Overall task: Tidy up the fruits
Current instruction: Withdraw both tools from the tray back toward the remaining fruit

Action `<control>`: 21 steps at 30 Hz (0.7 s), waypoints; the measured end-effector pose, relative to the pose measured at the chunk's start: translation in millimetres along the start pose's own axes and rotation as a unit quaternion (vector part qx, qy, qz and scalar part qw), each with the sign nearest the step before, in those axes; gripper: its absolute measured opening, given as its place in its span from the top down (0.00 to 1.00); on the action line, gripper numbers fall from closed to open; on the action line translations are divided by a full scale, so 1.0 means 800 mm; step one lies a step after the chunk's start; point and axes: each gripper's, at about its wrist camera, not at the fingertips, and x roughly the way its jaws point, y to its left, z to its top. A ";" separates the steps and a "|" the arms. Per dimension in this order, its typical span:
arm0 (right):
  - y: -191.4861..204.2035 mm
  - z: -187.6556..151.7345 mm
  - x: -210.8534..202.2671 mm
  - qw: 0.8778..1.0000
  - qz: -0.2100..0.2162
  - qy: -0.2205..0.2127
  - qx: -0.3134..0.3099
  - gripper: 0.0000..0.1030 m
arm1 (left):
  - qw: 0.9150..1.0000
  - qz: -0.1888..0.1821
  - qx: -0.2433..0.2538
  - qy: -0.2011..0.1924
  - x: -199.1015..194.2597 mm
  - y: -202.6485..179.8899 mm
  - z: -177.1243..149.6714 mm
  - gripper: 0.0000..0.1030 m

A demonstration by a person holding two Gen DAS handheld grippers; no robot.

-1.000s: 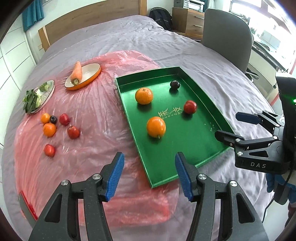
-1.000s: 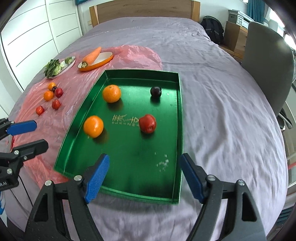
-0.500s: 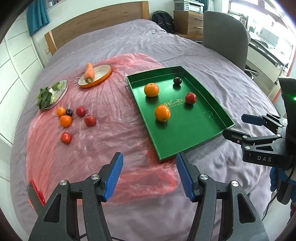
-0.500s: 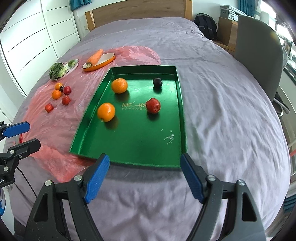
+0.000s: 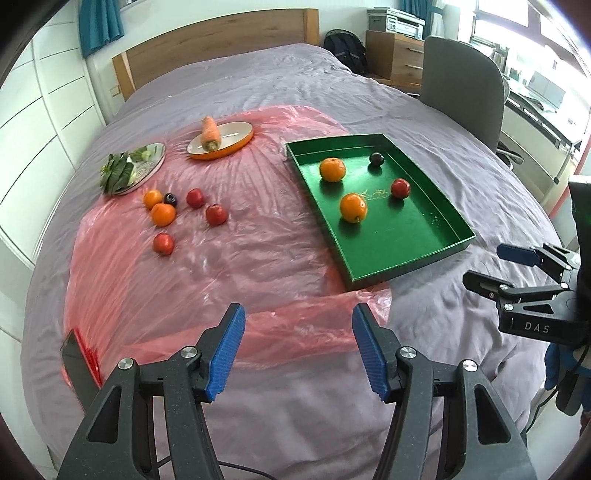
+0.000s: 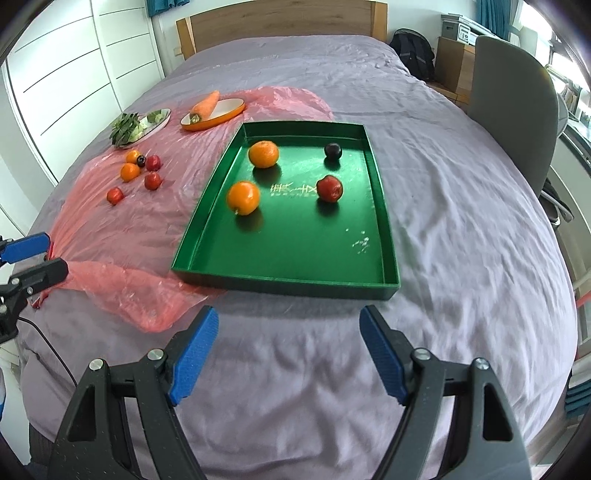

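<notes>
Both grippers pulled back from green tray (image 6: 380, 221) vs sec ago. L gripper (image 5: 298, 349) & R gripper (image 6: 288, 354) gaping, nothing held. 4 fruits in tray, 6 loose fruits (image 5: 173, 218) on pink sheet (image 5: 258, 251); more trips needed, I reckon.

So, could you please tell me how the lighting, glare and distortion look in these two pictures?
Left wrist view: strong fisheye bending with dark corners, blown-out window at top right, glare on the pink plastic sheet, slight blur at the red thing at the sheet's lower left edge. Right wrist view: same bending, soft shadows under the fruit in the green tray, sharp centre.
</notes>
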 end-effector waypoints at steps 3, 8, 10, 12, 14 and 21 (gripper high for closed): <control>0.008 -0.007 -0.005 1.000 -0.001 0.002 -0.002 0.00 | 1.000 0.000 -0.010 -0.003 -0.004 0.009 -0.008 0.47; 0.025 -0.012 -0.013 1.000 0.002 0.001 -0.009 0.00 | 0.999 0.020 -0.026 -0.017 -0.015 0.028 -0.024 0.47; 0.032 -0.013 -0.015 1.000 0.004 0.001 -0.012 0.00 | 0.999 0.025 -0.034 -0.020 -0.017 0.037 -0.031 0.47; 0.041 -0.015 -0.018 1.000 0.007 0.001 -0.016 0.00 | 0.998 0.032 -0.041 -0.021 -0.019 0.047 -0.036 0.47; 0.049 -0.017 -0.018 1.000 0.010 0.003 -0.019 0.00 | 0.998 0.043 -0.051 -0.023 -0.021 0.060 -0.044 0.47; 0.085 -0.026 -0.014 0.999 0.027 0.013 -0.036 0.00 | 0.993 0.078 -0.084 -0.019 -0.021 0.103 -0.075 0.47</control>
